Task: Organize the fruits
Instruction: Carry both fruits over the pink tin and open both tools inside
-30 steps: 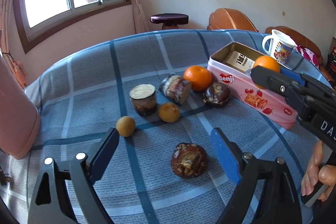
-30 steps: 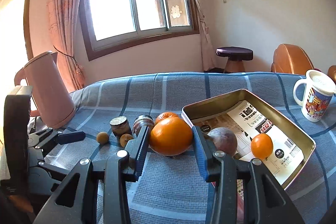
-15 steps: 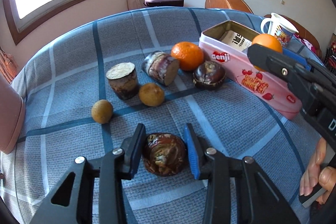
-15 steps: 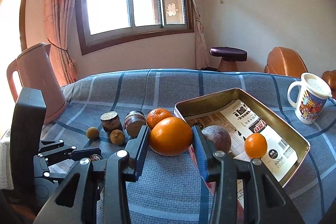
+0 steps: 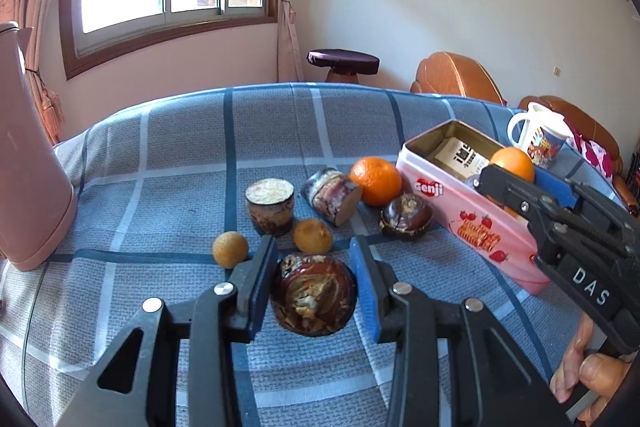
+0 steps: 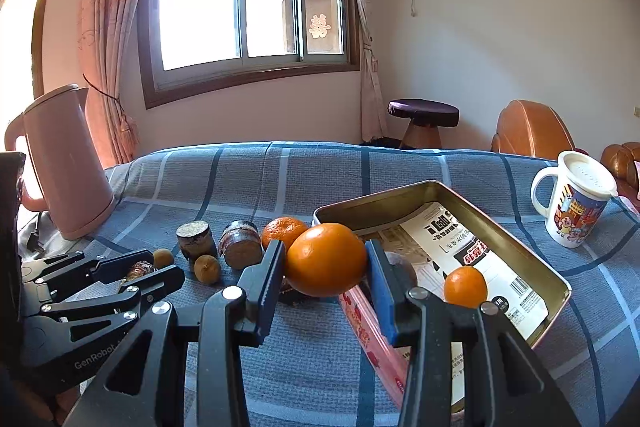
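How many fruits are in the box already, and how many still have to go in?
Two things already lie in the pink tin: a small orange and a purplish fruit. The right gripper holds a big orange by the tin's rim; the left gripper has closed on a dark brown fruit. Six pieces wait on the blue cloth, including another orange.

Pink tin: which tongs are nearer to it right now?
Right. The right tongs hold an orange over the near edge of the pink tin. The left tongs are off to its side, clamped on a dark brown fruit above the cloth.
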A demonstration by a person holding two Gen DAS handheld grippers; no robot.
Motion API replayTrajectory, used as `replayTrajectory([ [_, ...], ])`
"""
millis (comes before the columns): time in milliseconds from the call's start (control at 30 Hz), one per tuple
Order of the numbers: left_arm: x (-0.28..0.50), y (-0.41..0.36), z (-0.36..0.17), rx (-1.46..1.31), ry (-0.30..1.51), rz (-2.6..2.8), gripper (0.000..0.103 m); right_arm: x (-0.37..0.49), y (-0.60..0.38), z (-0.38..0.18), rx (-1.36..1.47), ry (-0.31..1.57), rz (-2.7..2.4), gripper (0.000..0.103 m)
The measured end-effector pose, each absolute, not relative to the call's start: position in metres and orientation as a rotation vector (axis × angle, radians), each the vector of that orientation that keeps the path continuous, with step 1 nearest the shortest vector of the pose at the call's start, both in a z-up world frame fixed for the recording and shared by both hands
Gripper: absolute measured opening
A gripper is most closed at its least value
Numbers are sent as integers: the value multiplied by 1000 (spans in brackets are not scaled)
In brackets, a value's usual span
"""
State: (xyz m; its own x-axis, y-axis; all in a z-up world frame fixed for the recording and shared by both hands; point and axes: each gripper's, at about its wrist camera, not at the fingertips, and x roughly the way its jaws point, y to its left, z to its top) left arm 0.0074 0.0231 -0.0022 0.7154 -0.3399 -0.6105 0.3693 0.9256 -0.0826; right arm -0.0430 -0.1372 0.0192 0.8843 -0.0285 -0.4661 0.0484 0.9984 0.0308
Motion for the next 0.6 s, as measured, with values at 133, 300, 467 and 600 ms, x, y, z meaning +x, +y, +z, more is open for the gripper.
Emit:
replayTrajectory([
  [133, 0, 21, 2, 24, 624, -393, 40, -47, -145, 21, 14, 468, -61, 43],
  [300, -6, 7, 4, 30, 602, -400, 40, -51, -169, 24, 24, 455, -98, 43],
  [467, -12, -9, 6, 33, 595, -413, 40, -53, -199, 24, 36, 449, -142, 43],
  [600, -12, -23, 11, 21, 591, -433, 40, -57, -223, 25, 25, 443, -175, 43],
])
